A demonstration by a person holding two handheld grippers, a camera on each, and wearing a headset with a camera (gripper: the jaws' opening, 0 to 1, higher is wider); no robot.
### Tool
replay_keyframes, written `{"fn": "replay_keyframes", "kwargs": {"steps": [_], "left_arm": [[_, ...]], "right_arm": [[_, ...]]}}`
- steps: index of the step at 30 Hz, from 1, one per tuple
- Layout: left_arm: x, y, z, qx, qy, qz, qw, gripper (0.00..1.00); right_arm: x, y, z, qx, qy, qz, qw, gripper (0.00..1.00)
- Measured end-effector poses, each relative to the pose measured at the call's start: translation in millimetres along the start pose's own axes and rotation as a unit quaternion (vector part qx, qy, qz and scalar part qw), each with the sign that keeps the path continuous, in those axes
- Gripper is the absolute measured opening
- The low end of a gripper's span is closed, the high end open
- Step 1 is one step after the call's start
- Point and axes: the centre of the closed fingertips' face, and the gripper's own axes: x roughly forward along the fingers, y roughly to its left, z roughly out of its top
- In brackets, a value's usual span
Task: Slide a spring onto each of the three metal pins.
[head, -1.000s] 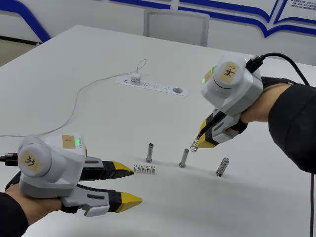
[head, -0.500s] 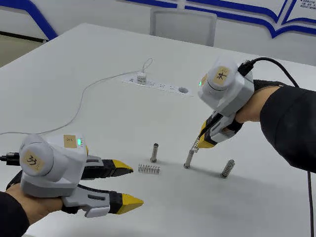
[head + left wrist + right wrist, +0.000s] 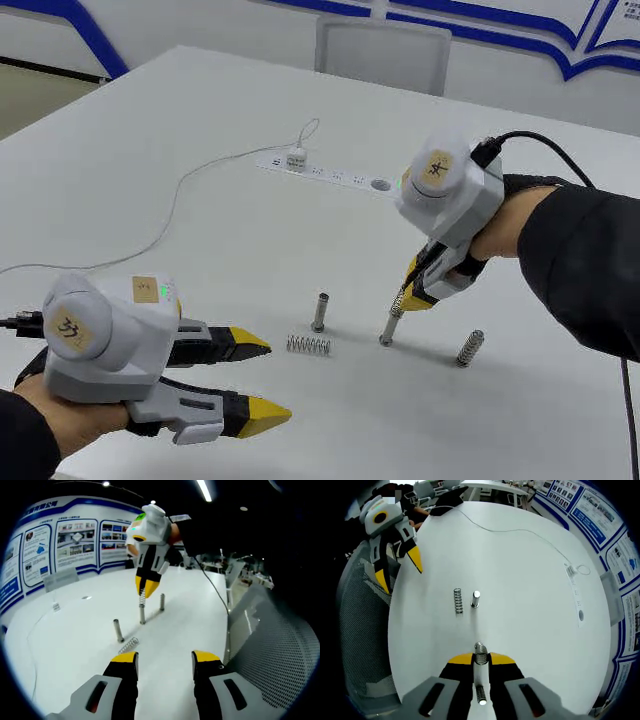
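Steel spring [image 3: 397, 303] has come down onto the top of the middle pin [image 3: 386, 329].
Right gripper [image 3: 413, 291], clenched on it, has lowered, so threading can begin. Left gripper [image 3: 262, 375] waits released, near left, by the loose spring [image 3: 308, 345].

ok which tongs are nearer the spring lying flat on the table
Left. The left tongs hover open just short of the flat spring; the right tongs are farther off, holding a second spring at the middle pin top.

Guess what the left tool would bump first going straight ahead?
Probably the loose spring lying just ahead of the left tool; height is unclear, so it might pass over.
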Motion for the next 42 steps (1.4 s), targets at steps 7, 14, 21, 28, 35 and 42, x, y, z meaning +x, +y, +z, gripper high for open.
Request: {"fn": "replay_keyframes", "kwargs": {"steps": [7,14,21,28,35,42], "left_arm": [[-0.8,0.5,-1.6,-0.002,0.002,0.002,1.0,0.44],[-1.9,2.3,-3.0,-0.004,0.003,0.005,1.0,0.44],[-2.5,3.1,-3.5,-0.004,0.004,0.007,1.0,0.44],[-2.5,3.6,-3.3,-0.004,0.004,0.007,1.0,0.43],[-2.9,3.5,-1.3,-0.002,0.002,0.008,1.0,0.44],[-3.4,2.5,-1.1,0.0,0.003,0.009,1.0,0.43]], "right_arm": [[13.4,2.8,-2.4,0.007,0.013,0.007,0.9999,0.12],[27.4,1.6,-7.3,0.015,0.024,0.014,0.9995,0.12],[40.6,3.5,-9.9,0.015,0.034,0.012,0.9992,0.12],[46.0,4.9,-13.1,0.017,0.04,0.014,0.999,0.12],[43.2,5.3,-11.4,0.017,0.031,0.008,0.9994,0.16],[32.6,5.5,-10.2,0.012,0.022,-0.002,0.9997,0.2]]}}
